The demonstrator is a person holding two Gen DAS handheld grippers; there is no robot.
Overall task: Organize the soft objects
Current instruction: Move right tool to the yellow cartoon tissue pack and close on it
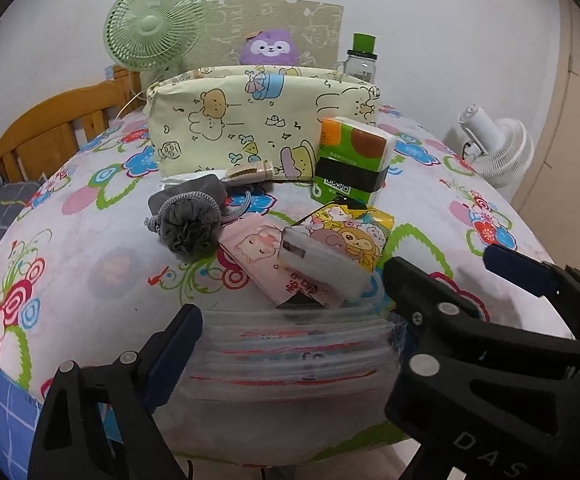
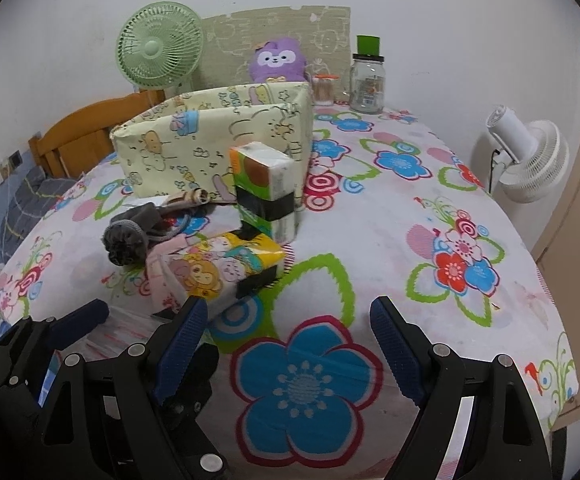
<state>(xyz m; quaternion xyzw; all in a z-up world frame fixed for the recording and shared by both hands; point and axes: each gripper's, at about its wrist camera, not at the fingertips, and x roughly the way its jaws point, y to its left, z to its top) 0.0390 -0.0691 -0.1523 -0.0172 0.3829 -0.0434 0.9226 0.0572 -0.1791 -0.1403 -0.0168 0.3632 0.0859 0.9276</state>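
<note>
The left gripper [image 1: 294, 344] has its fingers apart around a clear bag [image 1: 290, 360] at the desk's [image 2: 410, 280] near edge; whether they press it, I cannot tell. The right gripper [image 2: 286, 332] is spread over bare cloth. Beyond lie a pink pack [image 1: 274, 264], yellow pack [image 1: 350, 236], grey pouch [image 1: 190, 216], upright green pack [image 1: 350, 160] and fabric box [image 1: 250, 120].

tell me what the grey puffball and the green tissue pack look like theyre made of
Grey puffball: gathered nylon-type mesh, matte, judging by its ruffled netted folds and braided cord loop; likely a bath pouf.
Green tissue pack: thin glossy plastic film over soft white paper, seen in the sheen and the white layered side; a black band wraps it.
</note>
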